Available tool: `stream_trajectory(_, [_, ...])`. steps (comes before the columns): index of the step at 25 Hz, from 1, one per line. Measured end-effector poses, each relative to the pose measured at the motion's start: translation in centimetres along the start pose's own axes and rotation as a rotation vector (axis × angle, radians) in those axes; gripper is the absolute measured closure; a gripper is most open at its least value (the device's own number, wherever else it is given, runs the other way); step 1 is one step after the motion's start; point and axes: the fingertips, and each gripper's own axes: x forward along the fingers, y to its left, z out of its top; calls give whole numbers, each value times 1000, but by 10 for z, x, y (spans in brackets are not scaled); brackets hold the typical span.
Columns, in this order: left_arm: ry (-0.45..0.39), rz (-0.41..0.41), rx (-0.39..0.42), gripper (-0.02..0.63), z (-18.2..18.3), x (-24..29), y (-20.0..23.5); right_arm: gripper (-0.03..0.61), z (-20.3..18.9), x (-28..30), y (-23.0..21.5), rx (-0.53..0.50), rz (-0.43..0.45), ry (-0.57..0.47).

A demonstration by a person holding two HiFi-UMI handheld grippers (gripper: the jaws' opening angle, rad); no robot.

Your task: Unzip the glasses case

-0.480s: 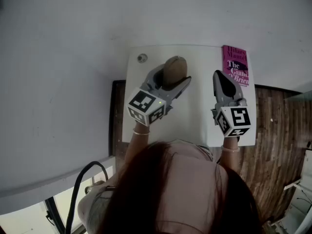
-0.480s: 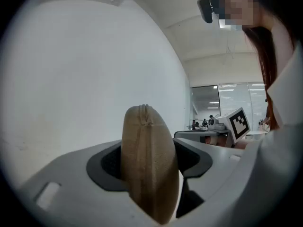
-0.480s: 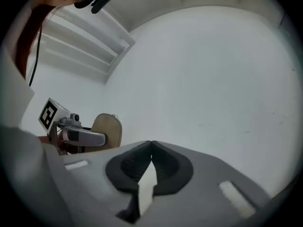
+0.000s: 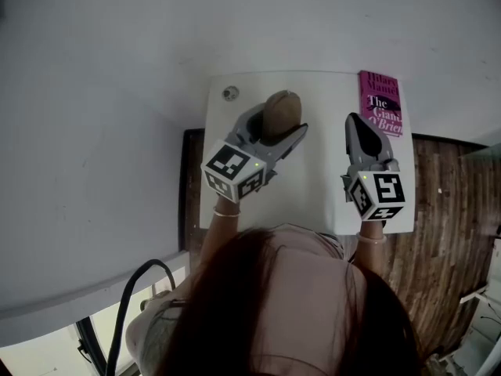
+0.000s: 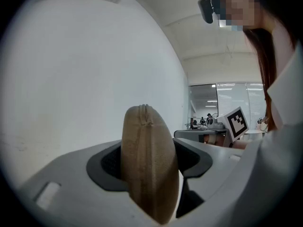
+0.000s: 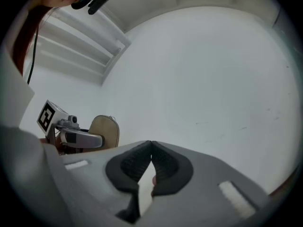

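The tan glasses case (image 4: pixel 281 113) stands on edge over the small white table (image 4: pixel 321 186), its zipper seam facing up. My left gripper (image 4: pixel 283 130) is shut on the case, both dark pads pressing its sides; in the left gripper view the glasses case (image 5: pixel 147 167) fills the gap between the jaws. My right gripper (image 4: pixel 362 128) hangs to the right of the case, apart from it, shut with nothing between its pads. The right gripper view shows the right gripper (image 6: pixel 151 156) with pads touching, and the glasses case (image 6: pixel 105 130) far to its left.
A magenta book (image 4: pixel 380 104) lies at the table's back right corner. A small round fitting (image 4: pixel 230 93) sits at the back left corner. A white wall rises behind the table. Wooden floor (image 4: pixel 446 210) shows to the right.
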Motion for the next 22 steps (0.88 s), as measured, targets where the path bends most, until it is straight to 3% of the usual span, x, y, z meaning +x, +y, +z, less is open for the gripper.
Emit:
stream_trajectory(7, [13,-33,0,318,-1,1,-5,575,0,-3,8,-25,26,-3])
stream_trajectory(17, [83,-113,15,318,-13,-3,-18,575,2,-7,29,-148,86,10])
stream_trajectory(22, [112,-162,19,318,-17,-7,-25,575,4,-10,41,-123,142,40])
